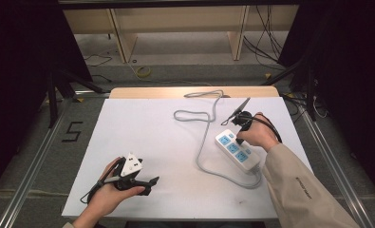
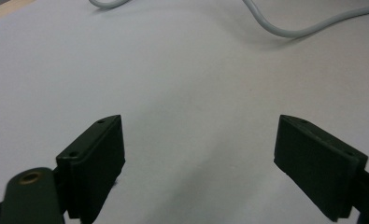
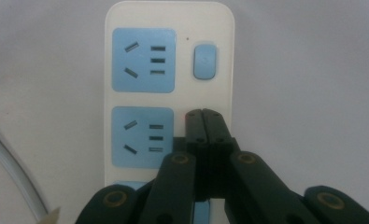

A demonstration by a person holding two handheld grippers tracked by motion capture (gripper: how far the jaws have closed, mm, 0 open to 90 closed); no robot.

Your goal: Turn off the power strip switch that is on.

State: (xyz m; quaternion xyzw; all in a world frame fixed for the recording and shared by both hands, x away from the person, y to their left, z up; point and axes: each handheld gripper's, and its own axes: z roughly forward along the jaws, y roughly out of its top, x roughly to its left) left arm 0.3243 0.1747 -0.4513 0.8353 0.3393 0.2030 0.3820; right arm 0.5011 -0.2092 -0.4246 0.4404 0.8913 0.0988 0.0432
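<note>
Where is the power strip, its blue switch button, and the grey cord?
power strip (image 1: 238, 150): high view, its white top face.
blue switch button (image 3: 204, 61): right gripper view, middle of the button.
grey cord (image 1: 203, 142): high view, the straight stretch.

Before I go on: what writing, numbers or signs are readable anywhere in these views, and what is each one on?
"5": black tape figure on the floor left of the table.
Small dark print on the sleeve of the person's right arm: too small to read.
Power strip: no readable text; its blue socket panels and switch button carry no lettering that shows.
Nothing else carries text.
</note>
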